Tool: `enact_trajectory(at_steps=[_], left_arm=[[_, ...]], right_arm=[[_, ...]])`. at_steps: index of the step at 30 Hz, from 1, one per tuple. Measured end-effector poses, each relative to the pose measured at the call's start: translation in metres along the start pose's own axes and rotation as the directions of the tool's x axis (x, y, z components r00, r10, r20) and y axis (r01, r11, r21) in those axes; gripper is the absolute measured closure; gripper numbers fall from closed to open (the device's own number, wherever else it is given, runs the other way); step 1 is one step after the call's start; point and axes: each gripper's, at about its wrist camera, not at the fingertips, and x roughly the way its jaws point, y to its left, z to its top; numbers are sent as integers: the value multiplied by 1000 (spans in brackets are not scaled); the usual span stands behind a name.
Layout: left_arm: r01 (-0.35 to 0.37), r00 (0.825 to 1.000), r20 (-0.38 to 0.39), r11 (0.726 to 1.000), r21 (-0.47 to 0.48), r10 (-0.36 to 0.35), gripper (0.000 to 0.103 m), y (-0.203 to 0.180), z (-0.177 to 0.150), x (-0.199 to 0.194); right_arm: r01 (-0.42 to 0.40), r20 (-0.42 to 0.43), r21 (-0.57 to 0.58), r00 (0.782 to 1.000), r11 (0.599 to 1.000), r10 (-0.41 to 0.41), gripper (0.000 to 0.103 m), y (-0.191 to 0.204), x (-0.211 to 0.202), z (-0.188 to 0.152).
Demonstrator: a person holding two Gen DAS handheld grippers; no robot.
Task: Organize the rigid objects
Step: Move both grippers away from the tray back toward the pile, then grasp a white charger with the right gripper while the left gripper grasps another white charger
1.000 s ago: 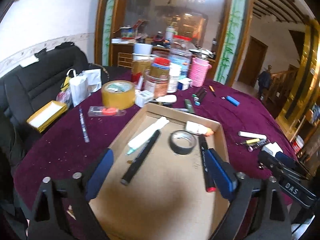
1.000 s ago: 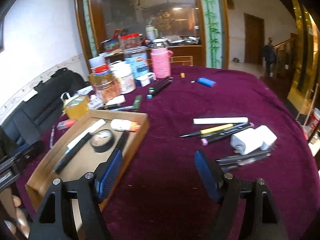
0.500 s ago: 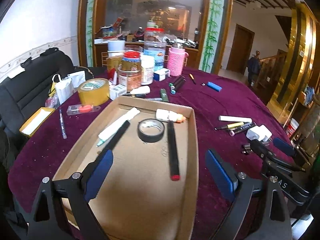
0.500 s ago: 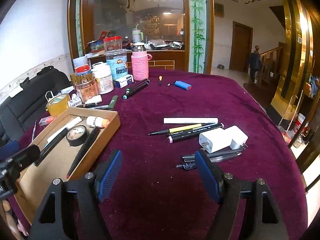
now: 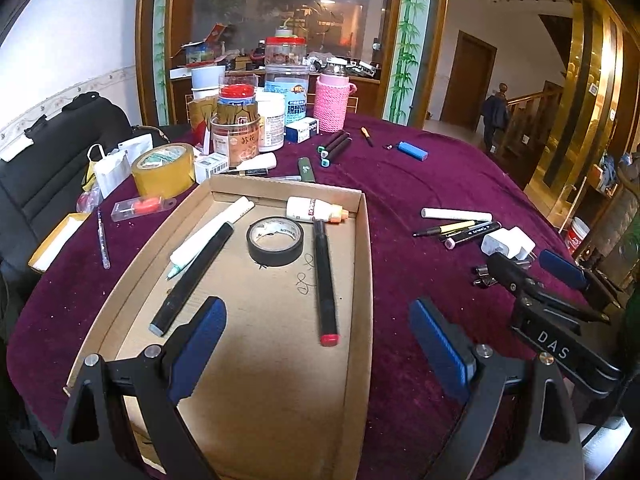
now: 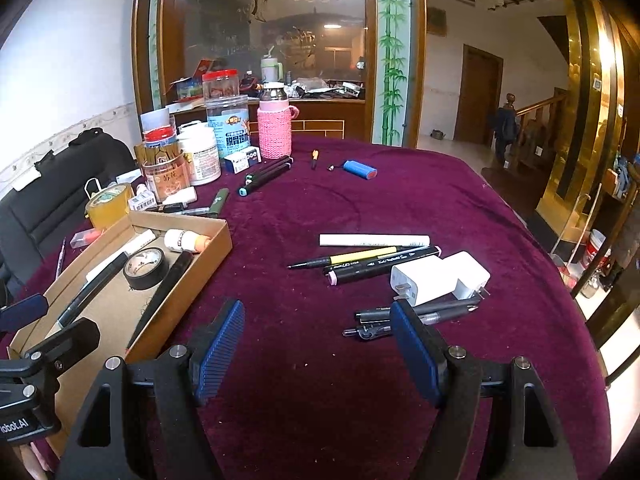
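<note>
Right gripper (image 6: 316, 350): jaws wide, nothing between the pads. Left gripper (image 5: 316, 344): jaws wide, empty, hanging over the near end of the cardboard tray (image 5: 362, 264).

Loose items left to gather lie centre-right of the right wrist view: black pens (image 6: 416, 314) just beyond the right-hand pad, white chargers (image 6: 438, 278) above them, then pink-tipped black marker (image 6: 384, 266), yellow pen (image 6: 356, 258) and white tube (image 6: 374, 240). Long axes of all the pens run roughly left–right across the frame, i.e. crosswise to the gripper's pointing line. Judgement: right hand is clearly nearer; the black pens sit slightly right of its centreline, so a small shift right and forward would bracket them.

Tray sits at lower left of that view, holding black tape roll (image 5: 275, 241), red-capped marker (image 5: 325, 280), glue bottle (image 5: 316, 210), another black marker and a white tube.

Readable text: "DAS" on the right gripper body (left view, lower right); "…dbot.AI" on the left gripper body (right view, lower left). Jar labels carry Chinese characters, too small to read.
</note>
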Motion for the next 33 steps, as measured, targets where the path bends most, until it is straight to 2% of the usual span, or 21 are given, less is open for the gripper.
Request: enact_trajectory(at_steps=[14,15,17,19,21,24,25,28,31,33], left_arm=[[28,999,-43,999,41,-26,10,-19,-3,15],[30,999,-44,999,44,-28,10,-20,-3,16],[33,998,-48,998,47,-31,10,-22,-3,16],[36,998,-51,998,50,-33,10,-23,-3,16],[39,998,-46,998,47,-36,10,-23,-2,14],[44,999,-34,998,45,-43,10,-25,-2,12],[46,998,-32,998,44,-44,10,-26,-1,12],[55,998,-39,998,42,-53,10,-30,0,15],[57,997,-53,997,58,-54,10,-37,0,20],[62,996,-64,996,64,-58,10,-41,-1,24]], right_arm=[[17,-39,-26,999,1000,-18,21,-9,16,8],[10,-47,-19,999,1000,-11,21,-12,17,10],[-56,-101,32,993,998,59,21,-33,29,22],[-132,-133,103,980,986,145,21,-59,43,33],[-245,-135,179,953,953,271,21,-96,61,44],[-296,-112,275,935,915,337,20,-140,83,50],[-333,-110,343,914,878,390,20,-159,95,48],[-406,-91,438,868,802,488,20,-180,117,42],[-439,-74,483,841,757,536,20,-188,135,38],[-444,-83,500,830,744,551,20,-188,148,38]])
